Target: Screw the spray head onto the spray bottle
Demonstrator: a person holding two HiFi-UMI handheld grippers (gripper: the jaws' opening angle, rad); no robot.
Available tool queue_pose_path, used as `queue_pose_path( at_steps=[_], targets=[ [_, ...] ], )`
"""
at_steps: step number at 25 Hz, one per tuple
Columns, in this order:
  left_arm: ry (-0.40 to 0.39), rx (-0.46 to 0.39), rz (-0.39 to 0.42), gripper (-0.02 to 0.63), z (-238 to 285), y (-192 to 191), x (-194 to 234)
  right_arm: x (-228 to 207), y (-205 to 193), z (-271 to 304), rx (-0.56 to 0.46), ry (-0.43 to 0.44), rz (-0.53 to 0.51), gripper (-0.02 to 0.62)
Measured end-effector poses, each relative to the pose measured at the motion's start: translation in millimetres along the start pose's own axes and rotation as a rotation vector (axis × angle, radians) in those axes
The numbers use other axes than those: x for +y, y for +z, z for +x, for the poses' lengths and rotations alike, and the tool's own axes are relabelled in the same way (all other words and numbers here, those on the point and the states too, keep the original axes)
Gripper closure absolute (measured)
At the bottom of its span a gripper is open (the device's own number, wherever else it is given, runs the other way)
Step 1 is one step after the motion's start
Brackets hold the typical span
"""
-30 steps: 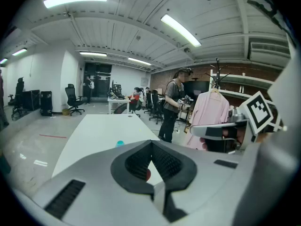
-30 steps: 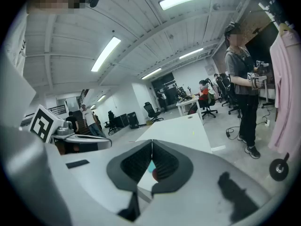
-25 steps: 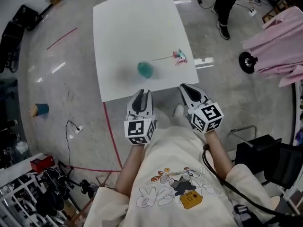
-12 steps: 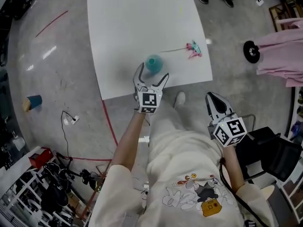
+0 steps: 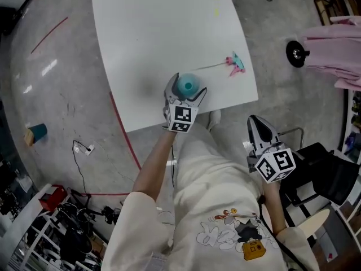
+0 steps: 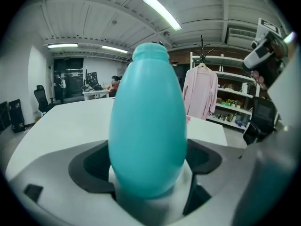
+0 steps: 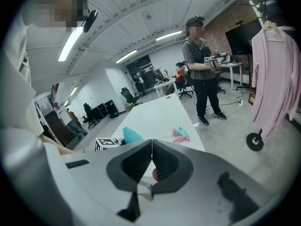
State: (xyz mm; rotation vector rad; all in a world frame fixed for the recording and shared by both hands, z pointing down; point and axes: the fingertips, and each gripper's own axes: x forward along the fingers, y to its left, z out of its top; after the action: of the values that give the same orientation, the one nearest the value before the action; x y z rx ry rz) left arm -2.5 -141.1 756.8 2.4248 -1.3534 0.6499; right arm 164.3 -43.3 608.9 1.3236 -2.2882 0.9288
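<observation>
A teal egg-shaped spray bottle (image 5: 186, 85) stands upright near the front edge of the white table (image 5: 158, 27). My left gripper (image 5: 187, 87) is open; its jaws have just been opening and now stand on either side of the bottle. In the left gripper view the bottle (image 6: 148, 126) fills the space between the pads, with small gaps at its sides. The pink and teal spray head (image 5: 234, 64) with its thin tube lies on the table to the bottle's right. My right gripper (image 5: 255, 124) is shut and empty, off the table near my right side.
A pink garment (image 5: 338, 49) hangs on a wheeled rack at the right. A black chair (image 5: 327, 176) stands beside my right arm. A person (image 7: 202, 69) stands beyond the table's far end. A teal cup (image 5: 37, 132) lies on the floor at the left.
My left gripper has gone forward and down from the table's edge to the bottle, and its jaws have opened around it. My right gripper has drawn back to the right.
</observation>
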Motion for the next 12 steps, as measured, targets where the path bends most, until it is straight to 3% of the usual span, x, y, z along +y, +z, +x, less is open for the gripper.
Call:
queue_pose_path(
  at_steps=[9, 11, 12],
  targets=[
    [0.064, 0.023, -0.01, 0.183, 5.1, -6.9, 5.7, -14.2, -9.0, 23.5, 0.024, 0.0, -0.032, 0.589],
    [0.07, 0.026, -0.011, 0.184, 4.0, -6.4, 5.4, -19.5, -9.7, 37.8, 0.031, 0.007, 0.015, 0.589],
    [0.073, 0.029, -0.01, 0.184, 2.2, -5.5, 5.5, -20.5, -9.5, 47.3, 0.032, 0.029, 0.087, 0.588]
  ],
)
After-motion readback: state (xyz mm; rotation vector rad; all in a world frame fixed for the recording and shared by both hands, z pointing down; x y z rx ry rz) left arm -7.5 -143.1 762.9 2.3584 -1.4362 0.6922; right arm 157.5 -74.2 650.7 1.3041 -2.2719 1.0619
